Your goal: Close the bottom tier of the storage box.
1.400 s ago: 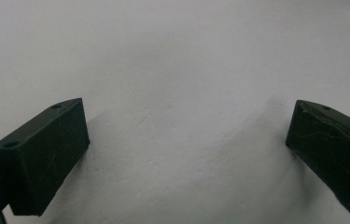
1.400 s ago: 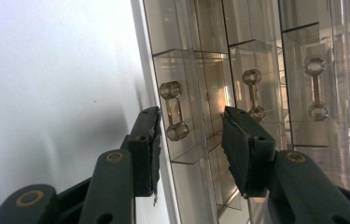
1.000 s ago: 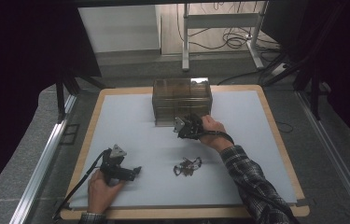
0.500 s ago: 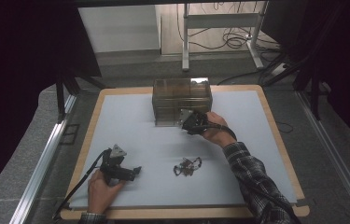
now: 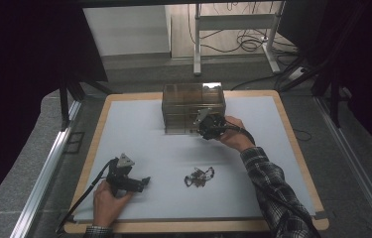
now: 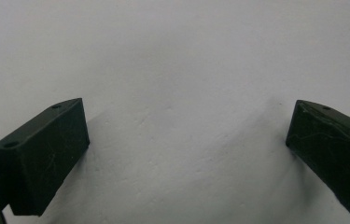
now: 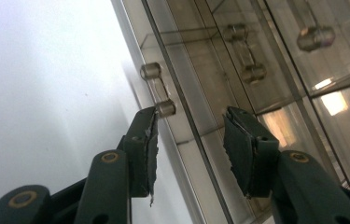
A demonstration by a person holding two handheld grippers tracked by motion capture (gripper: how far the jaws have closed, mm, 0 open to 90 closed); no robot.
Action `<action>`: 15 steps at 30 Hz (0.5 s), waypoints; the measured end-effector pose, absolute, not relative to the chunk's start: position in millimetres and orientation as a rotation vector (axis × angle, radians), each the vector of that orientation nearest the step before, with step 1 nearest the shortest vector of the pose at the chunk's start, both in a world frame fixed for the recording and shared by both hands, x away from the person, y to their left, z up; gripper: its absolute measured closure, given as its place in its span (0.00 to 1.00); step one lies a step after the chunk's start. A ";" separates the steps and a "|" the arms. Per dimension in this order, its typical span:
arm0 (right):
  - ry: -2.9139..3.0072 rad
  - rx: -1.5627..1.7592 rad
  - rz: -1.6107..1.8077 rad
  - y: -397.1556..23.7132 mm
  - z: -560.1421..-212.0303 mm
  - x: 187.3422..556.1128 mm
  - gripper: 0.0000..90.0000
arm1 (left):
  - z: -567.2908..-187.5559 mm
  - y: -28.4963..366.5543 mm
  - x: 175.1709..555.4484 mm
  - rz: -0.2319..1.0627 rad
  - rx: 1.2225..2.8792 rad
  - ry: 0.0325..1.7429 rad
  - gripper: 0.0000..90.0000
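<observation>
the smoky, see-through plastic drawer cabinet [image 5: 193,108] stands at the far middle of the pale grey table mat [image 5: 139,134], and the right gripper [image 5: 207,128] is up against its front, close to the bottom row. in the right gripper view its jaws stand apart with nothing clamped, one tip just beside the small clear bar handle [image 7: 158,90] of the lowest drawer, the other tip lying over the drawer's face. the cabinet looks stiff, light and glossy, so it will likely slide on the mat if a drawer is tugged hard; the handle is thin and slick, best pinched across its bar and drawn straight out, gently. the left gripper [image 5: 133,183] rests low over the mat at the near left, its jaws wide apart on bare surface. a small dark tangle of metal bits [image 5: 199,176] lies on the mat between the two hands, apart from both.
</observation>
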State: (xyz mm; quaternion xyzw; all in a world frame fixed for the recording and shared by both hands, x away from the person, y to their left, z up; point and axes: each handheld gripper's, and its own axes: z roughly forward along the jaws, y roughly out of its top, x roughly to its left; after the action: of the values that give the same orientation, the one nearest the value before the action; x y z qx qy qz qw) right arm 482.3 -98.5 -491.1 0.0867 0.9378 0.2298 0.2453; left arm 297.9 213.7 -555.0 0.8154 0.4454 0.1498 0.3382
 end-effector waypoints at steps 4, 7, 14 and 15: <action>2.593 0.250 0.620 -102.2 -491.1 488.3 0.60 | -555.0 213.7 297.9 0.390 2.124 1.161 0.00; 2.623 0.259 0.608 -104.9 -491.3 492.4 0.61 | -555.0 213.7 297.9 0.390 2.124 1.160 0.00; 2.681 0.266 0.599 -109.7 -492.1 502.2 0.64 | -555.0 213.7 298.0 0.390 2.124 1.160 0.00; 2.689 0.259 0.596 -110.2 -492.5 503.8 0.64 | -555.0 213.7 298.0 0.390 2.124 1.160 0.00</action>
State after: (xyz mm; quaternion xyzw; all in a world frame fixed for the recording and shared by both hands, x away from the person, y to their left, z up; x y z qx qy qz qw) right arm 503.8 -110.2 -492.5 0.0918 0.9550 0.2117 0.1864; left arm 298.0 213.7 -555.0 0.8153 0.4454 0.1498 0.3382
